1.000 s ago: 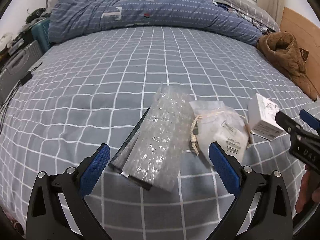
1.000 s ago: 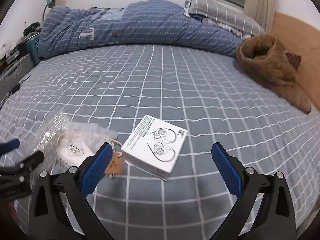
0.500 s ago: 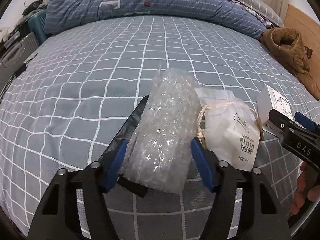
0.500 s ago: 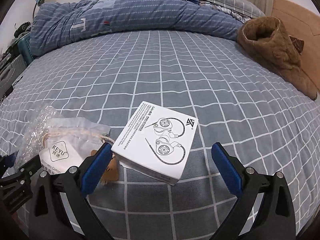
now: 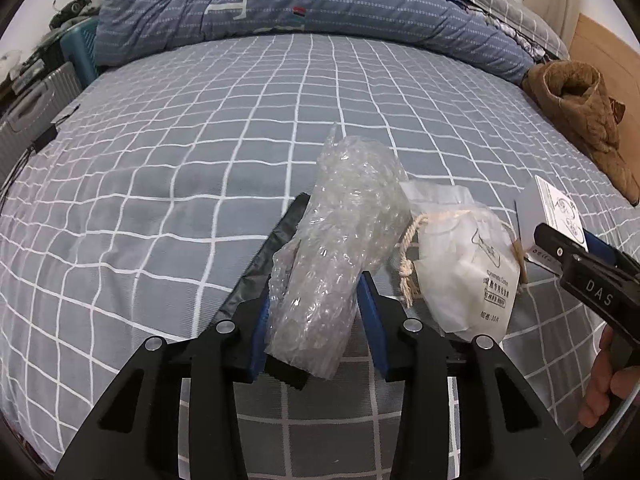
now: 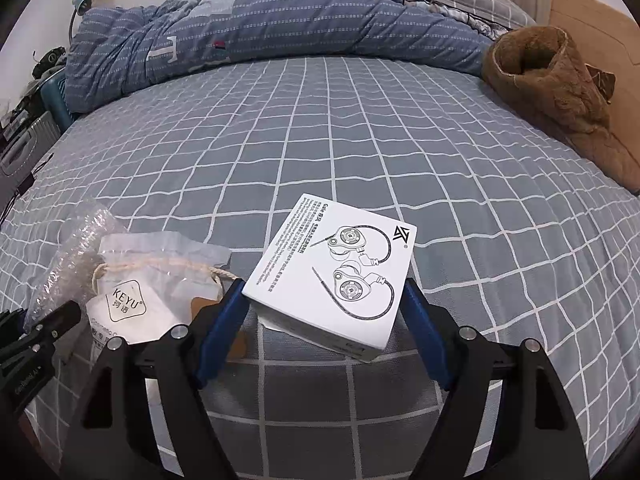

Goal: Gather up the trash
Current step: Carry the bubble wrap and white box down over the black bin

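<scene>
Left wrist view. The left gripper [image 5: 318, 322] straddles the near end of a bubble-wrap bundle [image 5: 340, 240] lying on the bed [image 5: 200, 140]. Its blue fingers [image 5: 260, 332] are closing, one on each side of the bundle; the wrap bulges against both pads, so they are pinching it. A black strip [image 5: 264, 260] lies under the bundle and juts out on its left. Just right of the bundle, touching it, lies a clear plastic pouch [image 5: 464, 268] with a drawstring cord. Further right of the bundle stands a white earphone box [image 5: 556, 208], with the right gripper [image 5: 568, 246] reaching in at its near edge — a hand [image 5: 604, 388] shows at the frame's right rim. Beyond the bundle a blue quilt [image 5: 320, 4] is heaped; a brown garment [image 5: 580, 108] lies to its far right.

Right wrist view. The right gripper [image 6: 324, 328] has the white earphone box [image 6: 336, 272] between its fingers [image 6: 218, 328], which are closing. The left pad touches the box corner; the right pad stands just beside the box edge — contact there cannot be told. The box rests on the bed [image 6: 360, 140]. Left of the box lies the clear plastic pouch [image 6: 132, 280], then the bubble-wrap bundle [image 6: 68, 256]. The left gripper's black body shows at the lower left rim.
</scene>
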Demonstrator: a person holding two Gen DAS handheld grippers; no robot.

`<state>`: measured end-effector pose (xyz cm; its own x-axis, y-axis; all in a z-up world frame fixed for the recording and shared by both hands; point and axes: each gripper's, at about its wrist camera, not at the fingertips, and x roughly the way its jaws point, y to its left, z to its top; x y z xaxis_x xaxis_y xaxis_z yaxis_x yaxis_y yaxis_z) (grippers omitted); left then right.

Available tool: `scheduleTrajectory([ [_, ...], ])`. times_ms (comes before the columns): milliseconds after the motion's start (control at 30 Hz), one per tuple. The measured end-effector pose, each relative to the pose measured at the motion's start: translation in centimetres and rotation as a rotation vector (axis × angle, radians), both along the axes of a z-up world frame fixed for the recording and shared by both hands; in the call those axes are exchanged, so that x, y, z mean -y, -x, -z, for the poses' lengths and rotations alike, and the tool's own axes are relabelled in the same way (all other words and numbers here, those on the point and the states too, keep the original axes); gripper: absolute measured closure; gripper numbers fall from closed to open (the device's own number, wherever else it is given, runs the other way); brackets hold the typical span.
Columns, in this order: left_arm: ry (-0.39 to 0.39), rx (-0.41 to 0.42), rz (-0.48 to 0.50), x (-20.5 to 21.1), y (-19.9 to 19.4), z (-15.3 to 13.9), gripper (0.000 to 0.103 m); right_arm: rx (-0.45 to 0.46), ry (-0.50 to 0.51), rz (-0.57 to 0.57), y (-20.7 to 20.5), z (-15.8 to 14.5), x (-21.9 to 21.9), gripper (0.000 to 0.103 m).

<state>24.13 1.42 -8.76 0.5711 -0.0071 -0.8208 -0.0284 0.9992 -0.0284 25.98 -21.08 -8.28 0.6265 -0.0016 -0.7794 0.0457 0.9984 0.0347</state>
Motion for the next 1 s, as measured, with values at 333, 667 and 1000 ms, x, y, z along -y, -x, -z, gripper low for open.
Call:
scheduleTrajectory([
  [333, 0.016, 0.039, -0.022, -0.8, 0.7, -2.4, 0.065, 0.047, 0.029, -0.019, 1.2, -1.7, -0.4, 0.029],
  [667, 0.019, 0.075, -0.027, -1.1, 2.3, -4.4, 0.065, 0.102, 0.028, -0.027, 3.4, -4.3, -0.6, 0.029],
  [1000, 0.020, 0.099, -0.007, -0.1, 4.3, -5.5, 0.065, 0.132, 0.057, -0.034, 6.9, -5.6, -0.5, 0.029],
])
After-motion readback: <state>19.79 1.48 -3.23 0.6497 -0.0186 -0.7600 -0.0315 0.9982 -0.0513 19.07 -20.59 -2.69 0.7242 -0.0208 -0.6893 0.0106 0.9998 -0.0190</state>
